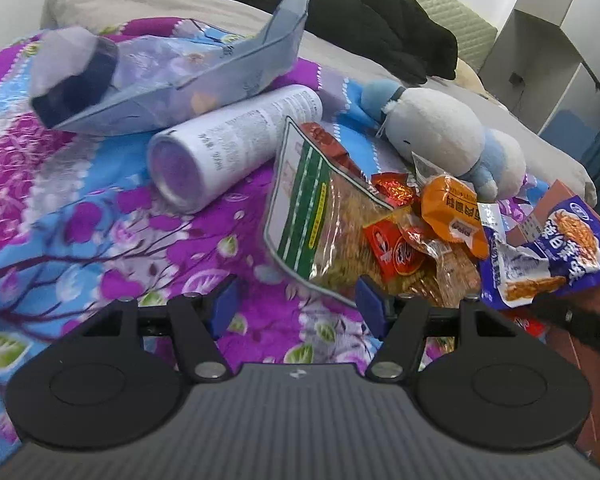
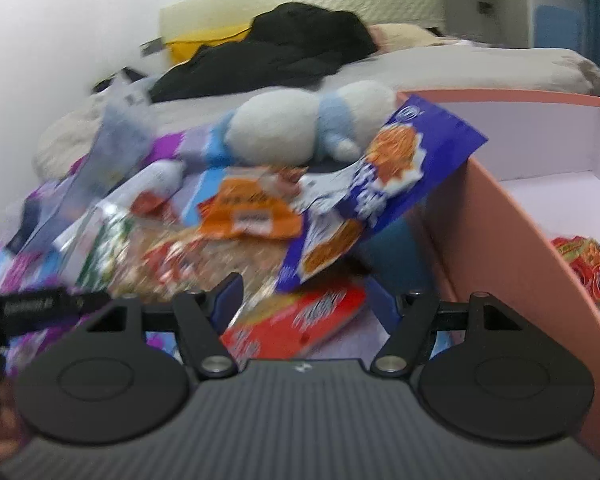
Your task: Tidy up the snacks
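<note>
Glossy plastic snack packets on patterned cloth bedspread.

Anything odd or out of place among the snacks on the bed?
Yes. A white-and-blue plush toy lies against the snack pile, though it is no snack. The blue snack packet leans askew over the pink box wall instead of lying inside.

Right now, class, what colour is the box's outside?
The box is salmon pink outside, white inside; the right wrist view shows it best.

Snack packets lie heaped on the flowered bedspread beside the pink box. A blue packet leans tilted on the box's near wall; one red packet lies inside.
</note>
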The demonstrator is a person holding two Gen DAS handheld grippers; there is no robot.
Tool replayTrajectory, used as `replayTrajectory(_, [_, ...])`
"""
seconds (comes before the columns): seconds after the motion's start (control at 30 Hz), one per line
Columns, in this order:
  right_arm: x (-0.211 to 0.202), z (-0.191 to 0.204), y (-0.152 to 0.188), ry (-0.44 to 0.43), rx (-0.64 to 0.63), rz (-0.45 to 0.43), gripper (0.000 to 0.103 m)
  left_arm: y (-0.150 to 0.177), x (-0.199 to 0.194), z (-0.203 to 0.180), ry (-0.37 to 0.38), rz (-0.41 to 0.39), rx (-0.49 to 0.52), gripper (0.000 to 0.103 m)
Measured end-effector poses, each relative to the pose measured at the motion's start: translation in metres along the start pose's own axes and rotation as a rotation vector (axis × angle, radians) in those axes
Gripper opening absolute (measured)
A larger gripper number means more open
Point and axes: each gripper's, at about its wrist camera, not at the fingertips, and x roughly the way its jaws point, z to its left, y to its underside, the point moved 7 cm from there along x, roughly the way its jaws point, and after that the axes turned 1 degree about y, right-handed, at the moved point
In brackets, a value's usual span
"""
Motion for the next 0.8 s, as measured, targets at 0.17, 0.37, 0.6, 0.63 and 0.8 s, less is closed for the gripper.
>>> replayTrajectory(0.17, [0.022, -0.006, -0.010, 0.028, 0.047, -0.024, 0.070, -0.010, 0.020, -0.003, 0.028, -0.021, 0.007, 0.068])
replayTrajectory(0.37, [0.040, -0.005, -0.016, 0.055, 0.046, -0.054, 0.070, -0.015, 0.035, -0.012, 0.082, -0.029, 0.026, 0.062])
replayTrajectory(0.6, [0.050, -0.006, -0.019, 0.078, 0.046, -0.078, 0.067, -0.013, 0.040, -0.021, 0.144, -0.012, 0.050, 0.036])
replayTrajectory(0.63, [0.049, -0.006, -0.019, 0.084, 0.049, -0.084, 0.064, -0.013, 0.040, -0.021, 0.150, -0.011, 0.045, 0.035])
replayTrajectory(0.8, [0.040, -0.002, -0.023, 0.087, 0.026, -0.087, 0.043, -0.009, 0.025, -0.023, 0.173, -0.015, 0.046, 0.018])
